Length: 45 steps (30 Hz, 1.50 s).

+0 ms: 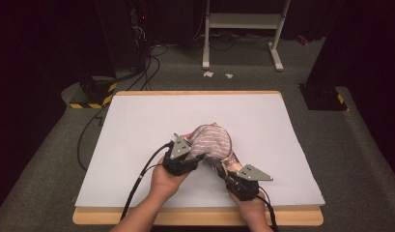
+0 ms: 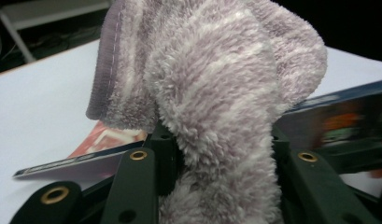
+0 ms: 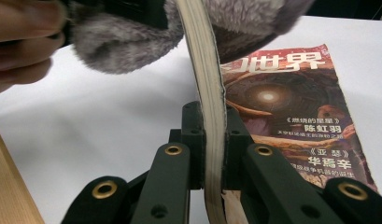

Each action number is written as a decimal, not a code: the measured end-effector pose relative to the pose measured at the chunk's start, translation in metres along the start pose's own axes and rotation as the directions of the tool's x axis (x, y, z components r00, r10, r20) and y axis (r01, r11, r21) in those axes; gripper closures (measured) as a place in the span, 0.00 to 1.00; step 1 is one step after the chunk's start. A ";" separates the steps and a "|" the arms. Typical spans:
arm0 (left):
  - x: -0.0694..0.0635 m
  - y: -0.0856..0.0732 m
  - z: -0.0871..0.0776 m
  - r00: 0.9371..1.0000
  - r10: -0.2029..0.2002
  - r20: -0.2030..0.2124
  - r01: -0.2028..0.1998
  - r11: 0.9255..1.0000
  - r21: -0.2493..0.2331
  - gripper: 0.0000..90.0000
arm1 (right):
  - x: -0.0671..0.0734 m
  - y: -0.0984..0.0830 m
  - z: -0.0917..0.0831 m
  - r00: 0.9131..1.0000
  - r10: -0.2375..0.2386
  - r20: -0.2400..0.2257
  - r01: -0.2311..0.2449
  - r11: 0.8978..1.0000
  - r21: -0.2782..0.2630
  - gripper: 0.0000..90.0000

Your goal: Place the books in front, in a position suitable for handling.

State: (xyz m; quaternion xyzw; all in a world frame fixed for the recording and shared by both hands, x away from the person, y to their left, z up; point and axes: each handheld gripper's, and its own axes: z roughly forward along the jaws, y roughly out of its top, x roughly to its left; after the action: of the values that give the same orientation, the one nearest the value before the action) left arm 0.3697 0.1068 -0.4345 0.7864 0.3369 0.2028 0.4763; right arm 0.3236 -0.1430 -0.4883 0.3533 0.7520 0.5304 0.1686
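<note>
On the white table (image 1: 137, 125), left gripper (image 2: 216, 154) clamped on fuzzy grey cloth (image 2: 216, 84), right gripper (image 3: 212, 140) clamped on magazine pages (image 3: 205, 70).

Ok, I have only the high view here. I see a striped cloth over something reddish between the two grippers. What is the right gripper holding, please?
Observer: The right gripper is shut on the edge of a magazine's pages, seen edge-on in the right gripper view.
Operator: And is the cover readable?
Observer: Yes, the cover shows large Chinese characters and a glowing round shape.
Operator: And the left gripper, is it on the magazine too?
Observer: No, the left gripper is shut on the fluffy grey-pink cloth, which has a stitched hem.
Operator: Is the magazine flat on the table?
Observer: Part of the cover lies on the white sheet; the gripped pages stand up.
</note>
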 end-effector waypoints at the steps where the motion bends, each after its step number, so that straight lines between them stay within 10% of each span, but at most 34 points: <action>1: 0.000 0.000 0.000 1.000 0.000 0.000 0.000 1.000 0.000 0.67 | 0.000 0.000 0.000 1.000 0.000 0.000 0.000 1.000 0.000 0.93; 11: 0.049 -0.011 0.016 0.996 -0.050 -0.075 0.055 0.997 0.054 0.67 | -0.002 0.001 -0.002 1.000 0.010 0.001 -0.010 1.000 -0.009 0.93; 19: 0.090 -0.026 0.026 0.981 -0.093 -0.172 0.112 0.988 0.107 0.67 | -0.002 0.002 -0.003 1.000 -0.001 0.001 0.001 1.000 -0.013 0.93; 34: 0.123 -0.037 0.038 0.956 -0.087 -0.279 0.130 0.981 0.141 0.67 | -0.001 0.002 -0.004 1.000 -0.016 0.004 0.016 1.000 -0.018 0.93; 45: 0.143 -0.037 0.006 0.943 -0.146 -0.299 0.186 0.976 0.111 0.67 | 0.000 0.000 -0.004 1.000 -0.020 0.006 0.020 1.000 -0.019 0.93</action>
State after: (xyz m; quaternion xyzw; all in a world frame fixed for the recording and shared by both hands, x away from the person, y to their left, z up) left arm 0.4598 0.2185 -0.4707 0.7480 0.4812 0.2508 0.3821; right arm 0.3213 -0.1459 -0.4867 0.3456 0.7500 0.5347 0.1795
